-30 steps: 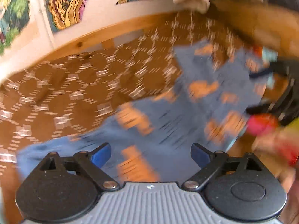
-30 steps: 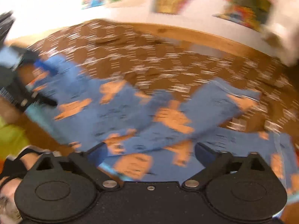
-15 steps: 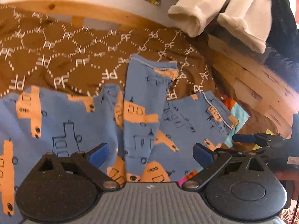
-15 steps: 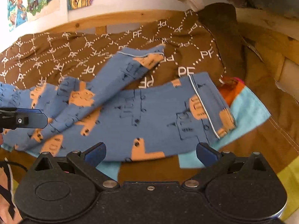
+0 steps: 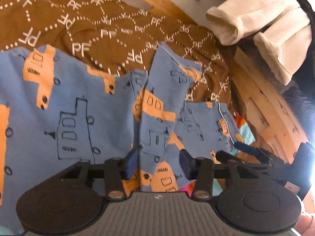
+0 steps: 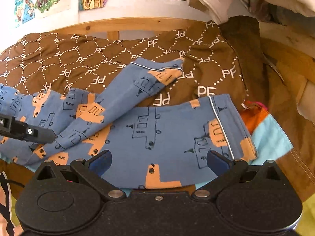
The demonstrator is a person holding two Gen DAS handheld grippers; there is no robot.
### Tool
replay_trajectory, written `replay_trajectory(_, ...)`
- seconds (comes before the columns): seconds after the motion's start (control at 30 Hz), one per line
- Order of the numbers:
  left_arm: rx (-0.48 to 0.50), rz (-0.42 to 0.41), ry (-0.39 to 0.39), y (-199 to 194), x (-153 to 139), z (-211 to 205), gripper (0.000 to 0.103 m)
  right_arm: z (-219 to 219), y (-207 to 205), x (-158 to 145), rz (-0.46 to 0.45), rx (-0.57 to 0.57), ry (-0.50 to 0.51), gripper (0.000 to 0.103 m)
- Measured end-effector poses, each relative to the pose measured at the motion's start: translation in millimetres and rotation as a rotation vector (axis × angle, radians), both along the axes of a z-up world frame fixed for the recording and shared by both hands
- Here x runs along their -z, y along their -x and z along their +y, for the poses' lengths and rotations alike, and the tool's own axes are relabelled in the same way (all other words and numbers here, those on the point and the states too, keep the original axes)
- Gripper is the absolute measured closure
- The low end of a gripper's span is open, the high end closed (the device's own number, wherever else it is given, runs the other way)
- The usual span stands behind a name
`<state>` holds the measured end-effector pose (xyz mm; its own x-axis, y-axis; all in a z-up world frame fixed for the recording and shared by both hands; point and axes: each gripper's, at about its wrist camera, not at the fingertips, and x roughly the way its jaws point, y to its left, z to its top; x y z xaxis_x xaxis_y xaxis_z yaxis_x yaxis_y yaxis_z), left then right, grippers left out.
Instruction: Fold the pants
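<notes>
The brown quilted bedspread with white dotted lattice and lettering (image 6: 122, 45) serves as the folding surface, so the blue cotton pants printed with orange and outlined ships (image 6: 163, 129) lie spread across it – one leg flat toward the right, the other thrown slantwise over it, likely needing straightening before any fold. The left gripper (image 5: 158, 163) sits low over the bunched crotch area; its jaws have just been closing with a ridge of cloth between them, though the pads do not look fully clenched on it yet. The right gripper (image 6: 158, 160) hovers released above the flat leg – ready to take its edge
</notes>
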<state>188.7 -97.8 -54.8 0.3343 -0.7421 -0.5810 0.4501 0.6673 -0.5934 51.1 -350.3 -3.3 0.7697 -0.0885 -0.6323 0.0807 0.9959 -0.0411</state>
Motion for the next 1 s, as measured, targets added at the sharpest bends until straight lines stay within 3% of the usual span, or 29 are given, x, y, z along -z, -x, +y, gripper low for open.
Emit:
replay_trajectory(0.1, -0.029, 0.025, -0.058, -1, 6, -4, 0.076, 3, -4, -1, -0.003, -0.045, -0.009, 0.002)
replay_trajectory(0.23, -0.049, 0.029, -0.083, -3, 6, -3, 0.087, 14, -23, -7, -0.006, -0.14, 0.0, 0.015)
replay_trajectory(0.33, -0.054, 0.012, -0.1, -1, 7, -5, 0.092, 29, -50, -15, -0.008, -0.238, 0.029, 0.03)
replay_trajectory(0.47, -0.055, -0.002, -0.109, 0, 7, -6, 0.093, 49, -98, -25, -0.016, -0.298, 0.066, 0.036)
replay_trajectory(0.6, -0.047, -0.016, -0.119, 1, 6, -7, 0.094, 62, -145, -29, -0.032, -0.282, 0.048, 0.037)
replay_trajectory(0.73, -0.044, -0.022, -0.119, 1, 7, -7, 0.094, 65, -184, -23, 0.006, -0.217, 0.03, 0.051)
replay_trajectory(1.0, -0.066, -0.008, -0.107, -2, 10, -6, 0.099, 59, -217, -7, 0.058, -0.085, -0.04, 0.057)
